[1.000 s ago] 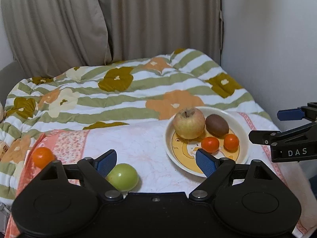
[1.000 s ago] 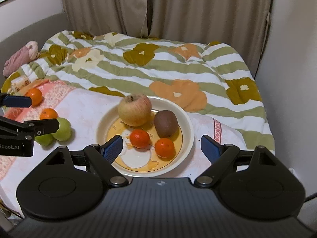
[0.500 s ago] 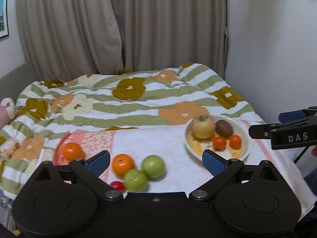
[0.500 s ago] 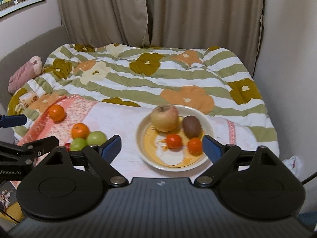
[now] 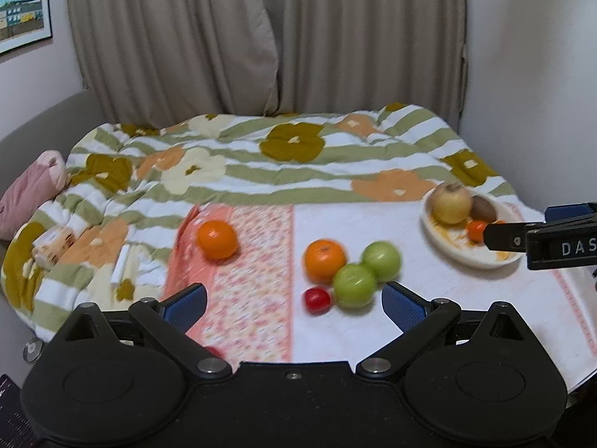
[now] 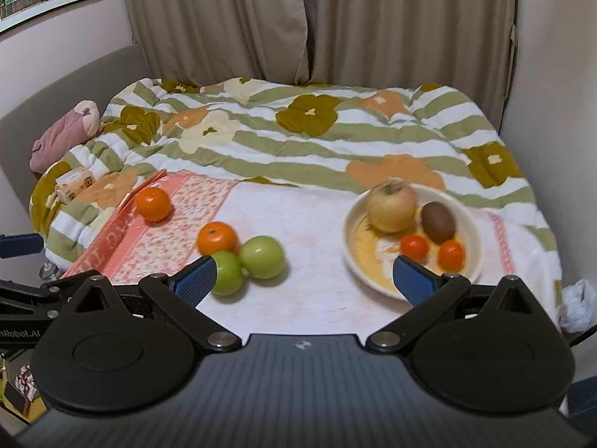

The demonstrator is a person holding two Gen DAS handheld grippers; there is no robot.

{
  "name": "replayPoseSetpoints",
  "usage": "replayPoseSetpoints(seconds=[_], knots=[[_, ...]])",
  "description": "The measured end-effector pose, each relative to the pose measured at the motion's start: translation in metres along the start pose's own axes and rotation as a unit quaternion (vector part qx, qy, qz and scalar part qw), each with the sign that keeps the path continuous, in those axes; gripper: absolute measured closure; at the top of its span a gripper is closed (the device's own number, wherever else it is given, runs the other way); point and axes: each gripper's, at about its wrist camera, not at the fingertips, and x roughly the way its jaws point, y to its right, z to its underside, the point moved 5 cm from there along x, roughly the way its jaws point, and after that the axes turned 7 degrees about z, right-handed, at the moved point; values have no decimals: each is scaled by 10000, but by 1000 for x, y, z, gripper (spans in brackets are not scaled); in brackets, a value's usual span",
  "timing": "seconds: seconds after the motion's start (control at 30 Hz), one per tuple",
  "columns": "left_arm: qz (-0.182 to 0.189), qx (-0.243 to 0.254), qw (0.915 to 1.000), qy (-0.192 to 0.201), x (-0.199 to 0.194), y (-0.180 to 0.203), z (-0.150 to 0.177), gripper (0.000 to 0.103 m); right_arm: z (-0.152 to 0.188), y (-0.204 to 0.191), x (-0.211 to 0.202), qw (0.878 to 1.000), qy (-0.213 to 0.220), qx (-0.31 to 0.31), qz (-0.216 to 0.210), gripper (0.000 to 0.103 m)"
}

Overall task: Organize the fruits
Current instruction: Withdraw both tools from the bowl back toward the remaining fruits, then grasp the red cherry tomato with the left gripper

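Quilted floral bedspread (image 6: 335, 138), glossy round plate (image 6: 472, 237), smooth green apples (image 6: 261, 257)

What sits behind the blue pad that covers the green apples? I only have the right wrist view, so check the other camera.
Observer: A small red tomato lies on the cloth, right beside the nearer green apple.
Operator: Report the left gripper's jaws.
Observer: The left gripper is open, with nothing between its pads.
Operator: Look for more red fruit.
Observer: Another red bit shows behind the left gripper's finger. It is mostly hidden, so I cannot tell what it is.
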Motion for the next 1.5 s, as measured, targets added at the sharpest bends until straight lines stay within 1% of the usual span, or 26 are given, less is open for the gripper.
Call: replayPoseSetpoints(seconds=[0.17,0.3,0.37,0.47,0.6,0.83,0.93,1.1,1.17,1.2,1.23,1.27,1.5], knots=[[-242,43,9996,-165,12,-29,19,1,12,-28,15,9999,-68,116,-72,0],[-238,89,9991,-336,27,-48,37,2,23,-45,32,9997,-126,182,-91,0],[-199,161,9986,-468,37,-55,46,6,29,-51,40,9996,-171,238,-62,0],[-168,326,9974,-618,53,-61,56,9,38,-60,52,9992,-213,322,-55,0],[-229,579,9952,-749,71,-68,67,13,49,-70,64,9991,-277,330,-38,0],[-190,668,9918,-1069,97,-77,76,29,59,-81,82,9985,-354,420,-26,0],[-150,674,9904,-1196,104,-80,80,39,60,-84,87,9984,-373,429,-11,0],[-52,619,9898,-1281,108,-83,83,47,59,-89,92,9984,-383,406,-23,0],[17,578,9901,-1282,109,-84,83,56,59,-92,95,9986,-377,381,-22,0],[36,574,9901,-1280,109,-83,82,59,58,-93,96,9986,-377,374,-24,0],[36,585,9901,-1278,110,-83,82,65,58,-95,97,9986,-375,371,-27,0],[55,587,9900,-1283,110,-83,82,68,57,-96,98,9986,-371,371,-25,0],[170,551,9903,-1266,109,-86,82,68,51,-102,113,9987,-388,329,-10,1]])
